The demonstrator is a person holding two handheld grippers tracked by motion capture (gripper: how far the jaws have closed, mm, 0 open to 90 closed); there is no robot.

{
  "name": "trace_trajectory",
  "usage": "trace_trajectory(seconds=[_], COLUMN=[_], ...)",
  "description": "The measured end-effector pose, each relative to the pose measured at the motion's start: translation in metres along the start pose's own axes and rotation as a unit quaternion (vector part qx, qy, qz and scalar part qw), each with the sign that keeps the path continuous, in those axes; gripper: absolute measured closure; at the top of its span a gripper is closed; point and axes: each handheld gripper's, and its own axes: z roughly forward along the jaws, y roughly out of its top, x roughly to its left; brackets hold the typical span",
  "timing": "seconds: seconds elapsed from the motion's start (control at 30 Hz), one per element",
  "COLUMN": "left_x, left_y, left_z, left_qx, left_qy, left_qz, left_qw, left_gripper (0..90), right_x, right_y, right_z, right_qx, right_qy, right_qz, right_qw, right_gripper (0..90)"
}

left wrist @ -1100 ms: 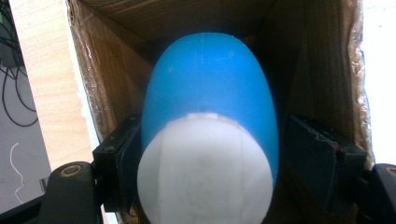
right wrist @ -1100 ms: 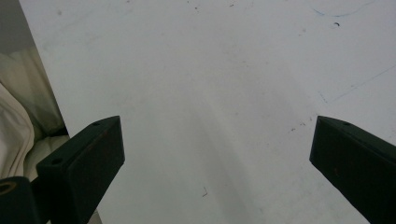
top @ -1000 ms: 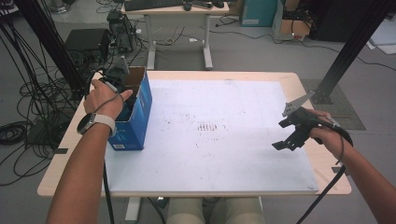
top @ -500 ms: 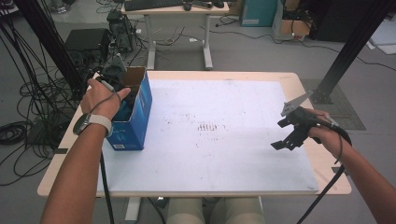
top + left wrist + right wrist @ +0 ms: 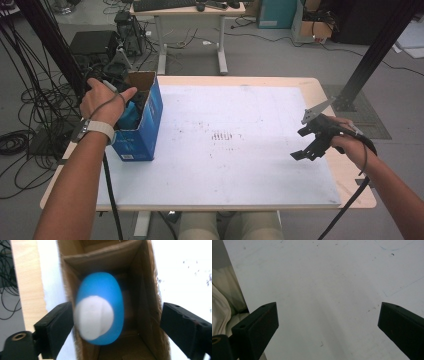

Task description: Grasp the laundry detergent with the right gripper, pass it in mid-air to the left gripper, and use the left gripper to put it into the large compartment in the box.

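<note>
A blue cardboard box [image 5: 142, 132] with an open top stands at the table's left edge. My left gripper [image 5: 116, 313] hangs over its opening, pointing down into it. Its jaws have just been opening and now stand wide apart. Between them a blue egg-shaped thing with a white patch [image 5: 100, 307] shows blurred inside the brown box interior [image 5: 140, 290]; it is beside the left pad and far from the right one. My right gripper [image 5: 306, 148] hovers over the white table top [image 5: 324, 277] near the right edge, open and empty [image 5: 327, 315].
The white table surface [image 5: 225, 150] has faint dark marks [image 5: 222, 136] at its middle. Cables and equipment lie on the floor to the left, and a second desk [image 5: 190, 10] stands behind. A black frame post [image 5: 375, 50] rises at the far right.
My left hand has lifted a little over the box. The right hand has kept still.
</note>
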Motion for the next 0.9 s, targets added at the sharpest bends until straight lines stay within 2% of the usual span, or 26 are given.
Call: trace_trajectory(seconds=[0.27,0.3,0.33,0.37,0.53,0.6,0.7,0.77,0.83,0.9], left_x=[-0.004,-0.005,-0.007,-0.007,-0.019,-0.024,-0.036,-0.043,-0.051,-0.059], left_y=[0.007,0.008,0.009,0.01,0.014,0.015,0.014,0.013,0.011,0.009], left_z=[-0.038,-0.043,-0.049,-0.052,-0.079,-0.087,-0.099,-0.104,-0.107,-0.108], left_qx=[-0.028,-0.033,-0.038,-0.04,-0.051,-0.053,-0.052,-0.049,-0.04,-0.024], left_qy=[-0.006,-0.006,-0.008,-0.008,-0.016,-0.02,-0.032,-0.037,-0.043,-0.053], left_qz=[0.016,0.018,0.021,0.024,0.057,0.078,0.116,0.14,0.163,0.188], left_qw=[0.9995,0.9993,0.999,0.9989,0.9969,0.9953,0.9913,0.9883,0.9849,0.9805], left_gripper=[11.1,11.1,11.1,10.7,10.1,9.5,9.5,9.5,9.5,9.5], right_x=[-0.001,-0.001,-0.005,-0.004,-0.005,-0.006,-0.008,-0.009,-0.006,-0.006], right_y=[0.002,0.002,0.002,0.003,0.005,0.006,0.008,0.011,0.013,0.015], right_z=[-0.005,-0.005,-0.004,-0.006,-0.011,-0.014,-0.017,-0.02,-0.024,-0.025], right_qx=[-0.002,-0.003,-0.016,-0.017,-0.017,-0.016,-0.016,-0.018,-0.004,-0.003], right_qy=[-0.002,-0.003,-0.001,0.0,-0.003,-0.005,-0.005,-0.006,-0.008,-0.008], right_qz=[0.002,0.0,-0.022,-0.019,-0.024,-0.025,-0.026,-0.026,-0.004,-0.008], right_qw=[1.0,1.0,0.9996,0.9997,0.9996,0.9995,0.9995,0.9995,0.9999,0.9999], right_gripper=[3.1,3.1,3.1,3.1,3.1,3.1,3.1,3.0,3.1,3.1])
